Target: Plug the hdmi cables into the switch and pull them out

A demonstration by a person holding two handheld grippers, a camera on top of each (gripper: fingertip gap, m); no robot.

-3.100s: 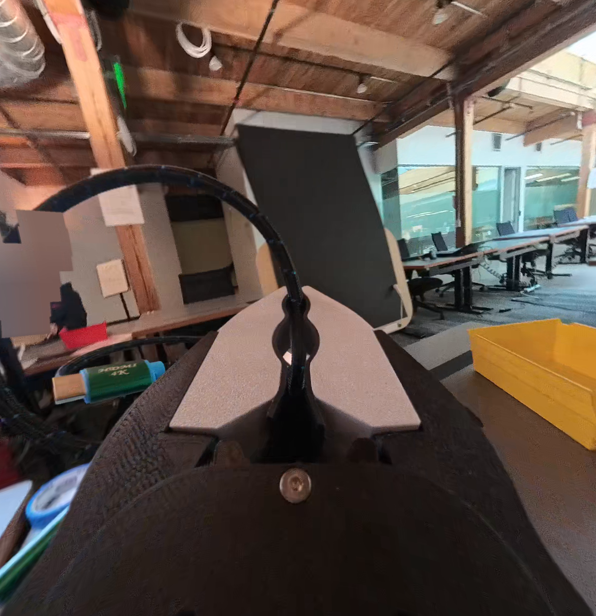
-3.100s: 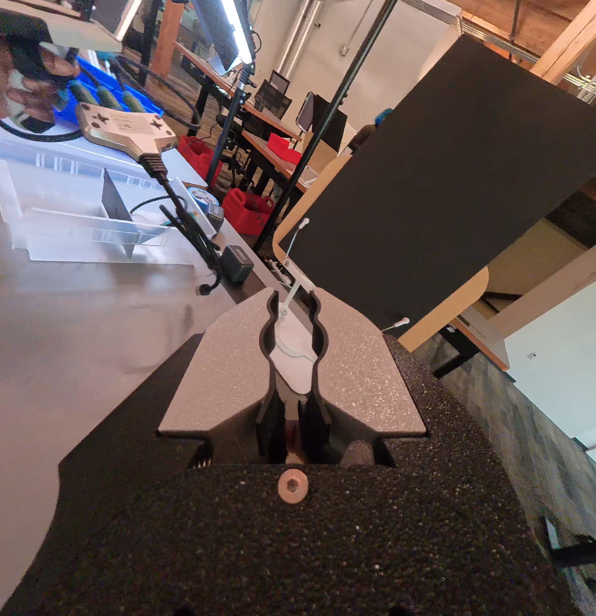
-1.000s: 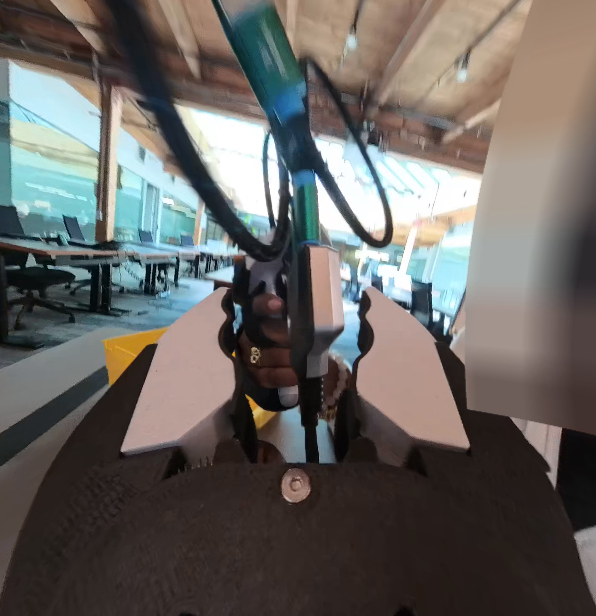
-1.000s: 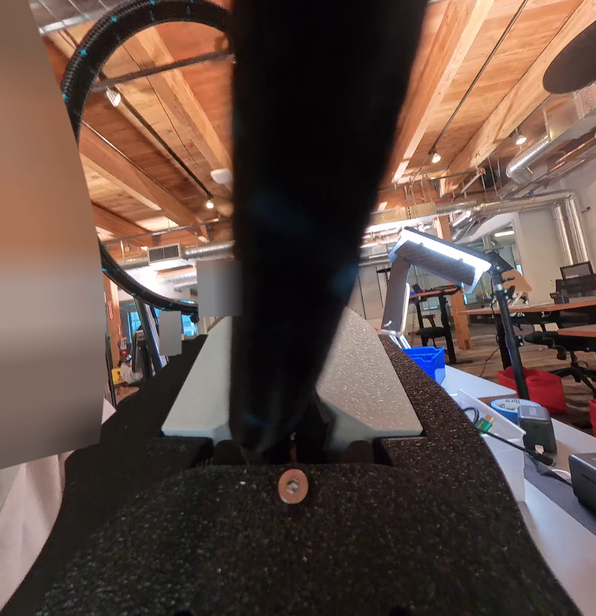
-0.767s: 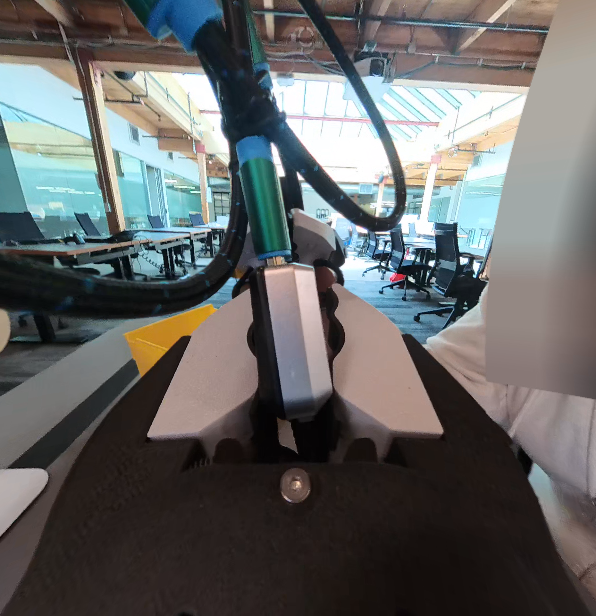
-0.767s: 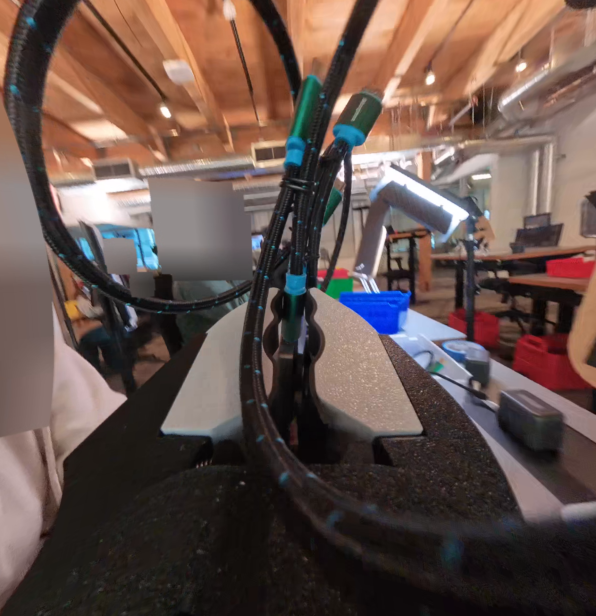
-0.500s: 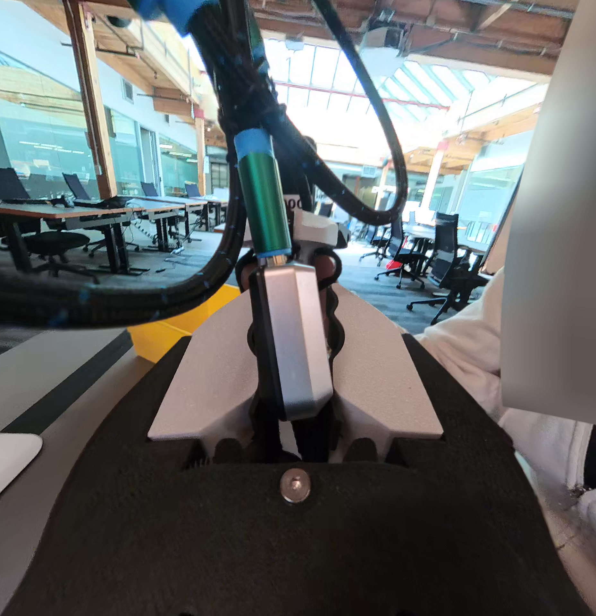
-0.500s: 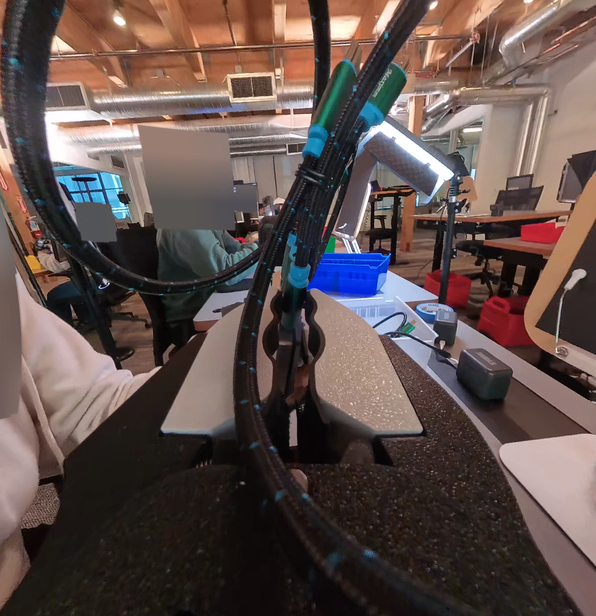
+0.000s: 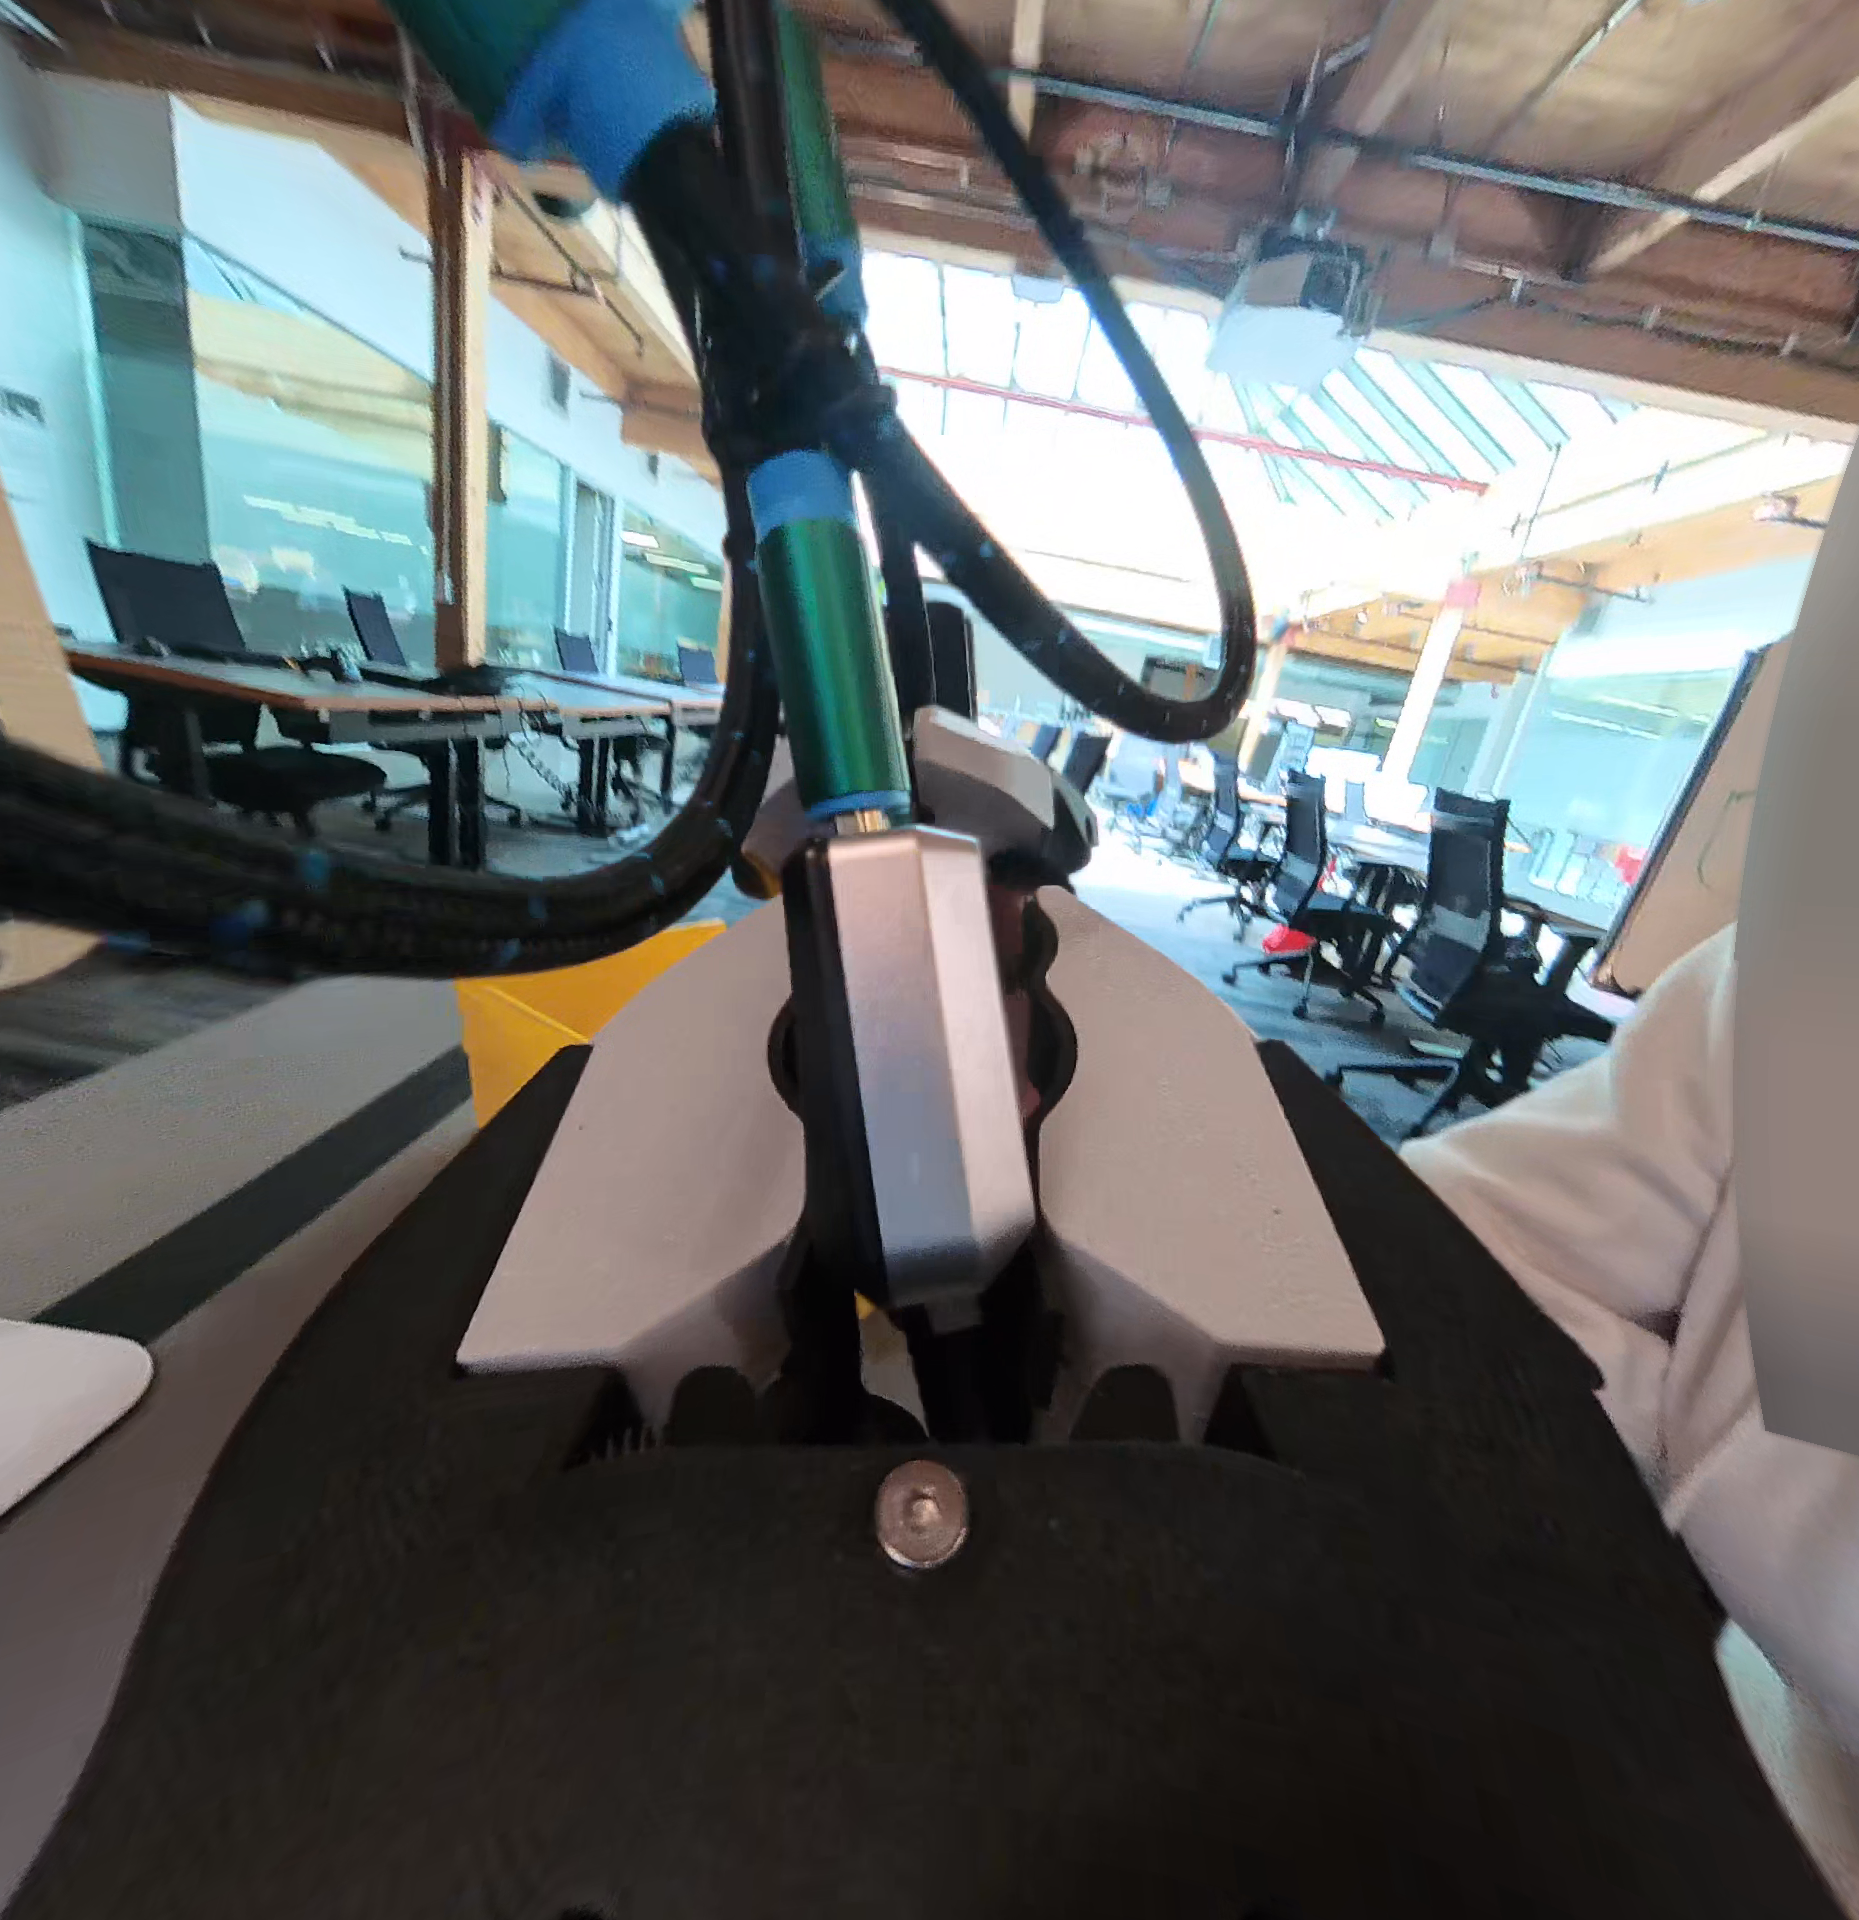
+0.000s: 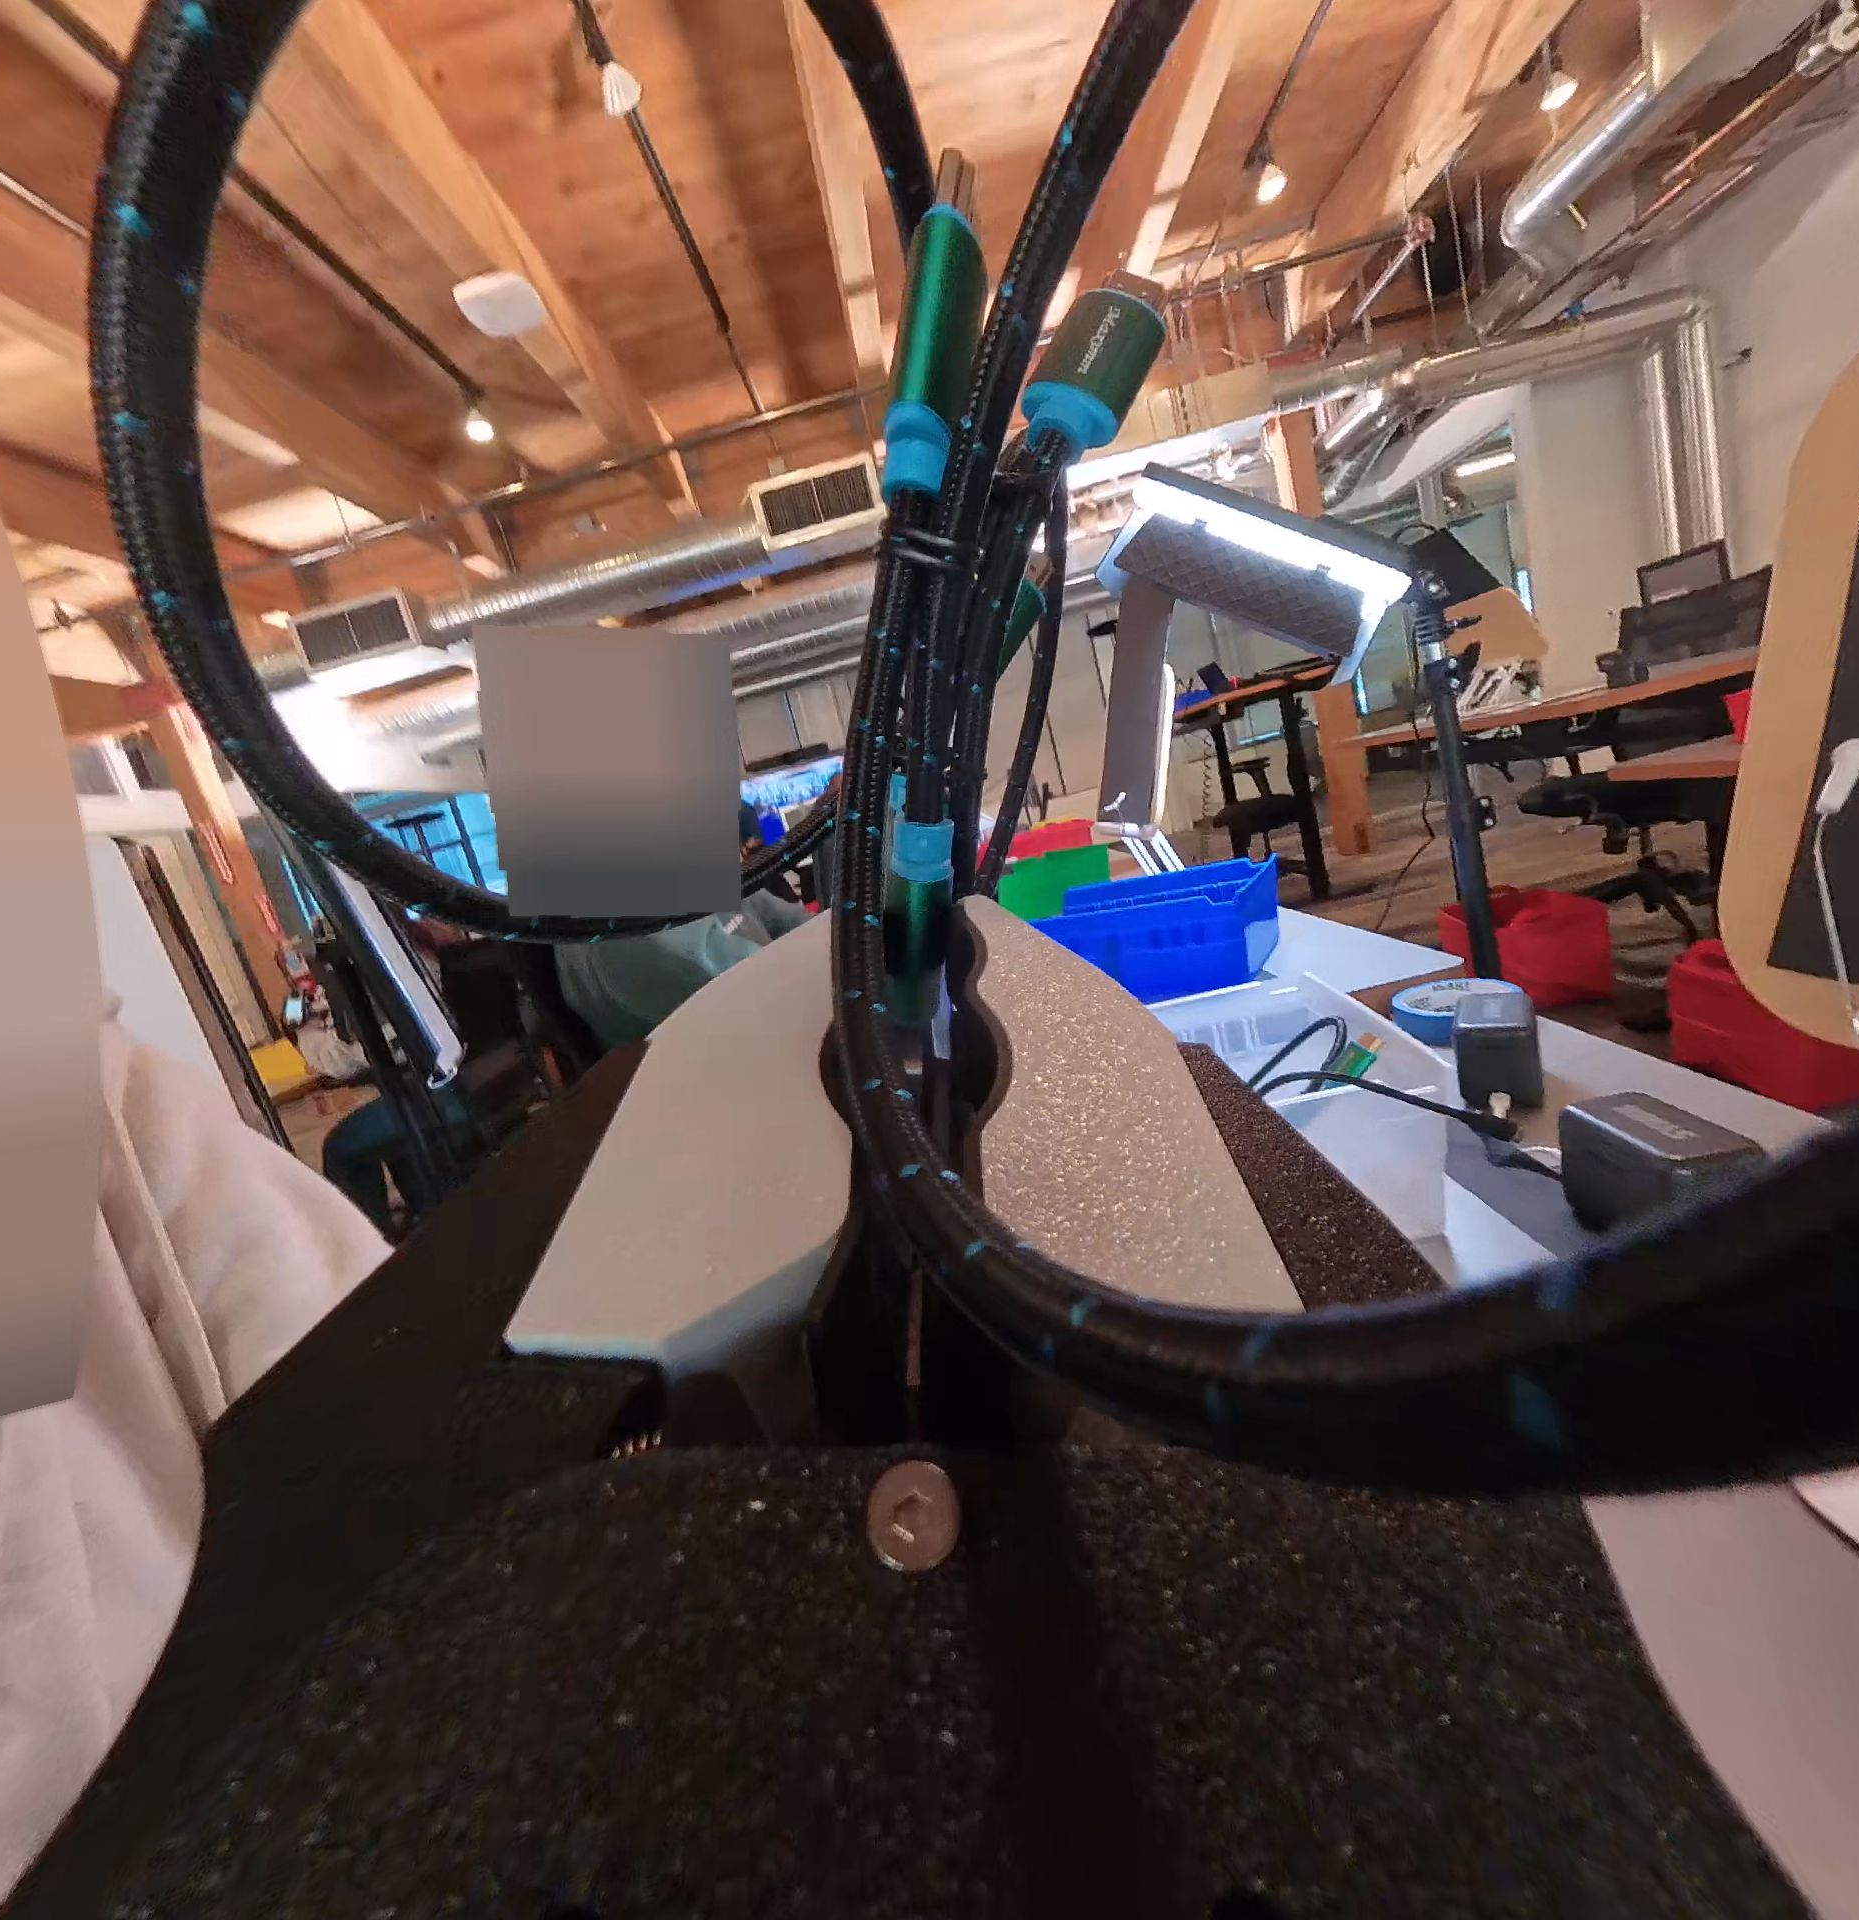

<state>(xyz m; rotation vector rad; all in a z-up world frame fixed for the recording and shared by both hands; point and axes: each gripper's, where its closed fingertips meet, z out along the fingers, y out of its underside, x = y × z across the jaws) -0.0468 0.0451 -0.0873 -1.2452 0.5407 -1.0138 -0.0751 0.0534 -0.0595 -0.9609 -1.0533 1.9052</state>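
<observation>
Office behind; switch (image 9: 925,1070) upright, plug (image 9: 831,665) seemingly atop

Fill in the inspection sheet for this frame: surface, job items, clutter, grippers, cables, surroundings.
Surface: grey table.
Job's things: silver switch with a green plug seated in its top end.
Clutter: yellow bin, blue bin, tape roll, dark boxes.
Grippers: left gripper shut on the switch; right gripper shut on a green plug.
Cables: black braided cables looping overhead, two loose green plugs.
Surroundings: open office, wooden ceiling, light panel.
</observation>
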